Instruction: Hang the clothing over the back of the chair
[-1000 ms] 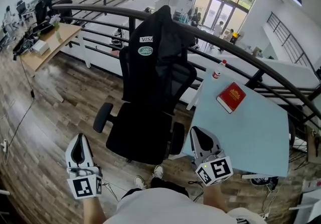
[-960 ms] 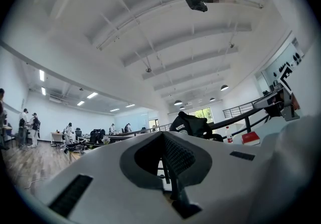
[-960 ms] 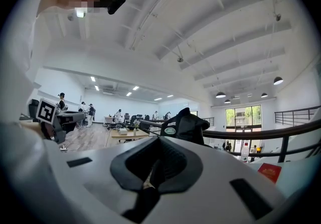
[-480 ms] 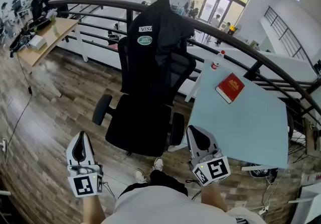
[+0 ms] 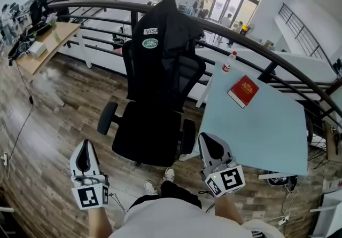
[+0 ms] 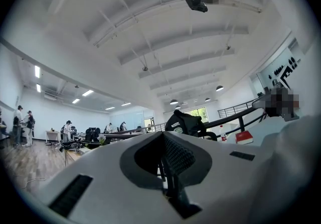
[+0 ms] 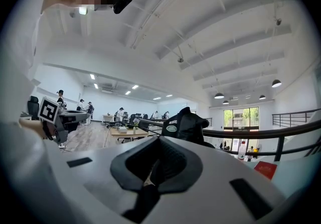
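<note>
Loosely, black jacket (image 5: 163,34) drapes mesh chair (image 5: 152,133).

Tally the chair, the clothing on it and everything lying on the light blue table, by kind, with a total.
Black office chair: 1
Black jacket with logo patches, draped over the chair back: 1
Red hardcover book: 1
White plastic bottle with red cap: 1
Total: 4

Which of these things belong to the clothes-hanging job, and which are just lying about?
Job: black jacket, draped over the back of the office chair; left tongs and right tongs, both shut, empty.
Lying about: red book and white bottle on the pale blue table; wooden desk; railing.
</note>
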Demonstrator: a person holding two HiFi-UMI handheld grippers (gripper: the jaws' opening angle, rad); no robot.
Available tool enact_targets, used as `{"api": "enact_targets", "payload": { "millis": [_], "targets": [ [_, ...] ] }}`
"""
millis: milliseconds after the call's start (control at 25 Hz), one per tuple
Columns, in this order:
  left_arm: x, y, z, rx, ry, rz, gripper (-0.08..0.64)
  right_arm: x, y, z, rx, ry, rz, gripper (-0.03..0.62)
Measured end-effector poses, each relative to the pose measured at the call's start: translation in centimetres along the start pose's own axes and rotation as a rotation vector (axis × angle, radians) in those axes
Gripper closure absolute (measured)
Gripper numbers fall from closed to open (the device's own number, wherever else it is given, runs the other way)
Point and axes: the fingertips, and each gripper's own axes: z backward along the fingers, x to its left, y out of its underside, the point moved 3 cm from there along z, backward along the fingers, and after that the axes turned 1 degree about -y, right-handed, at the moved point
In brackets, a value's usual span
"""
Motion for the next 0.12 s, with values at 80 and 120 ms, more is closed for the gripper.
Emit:
{"api": "enact_targets", "payload": {
  "millis": [80,120],
  "targets": [
    [0.03,0.01,-0.33,0.002,0.000,0.001,0.538,-0.29,-0.09,-0.18,-0.001,0.001,0.002,0.574],
    [0.05,0.01,-0.51,0.004,0.000,0.001,0.538,-0.43,-0.14,-0.27,-0.002,0.002,0.003,0.574]
  ]
}}
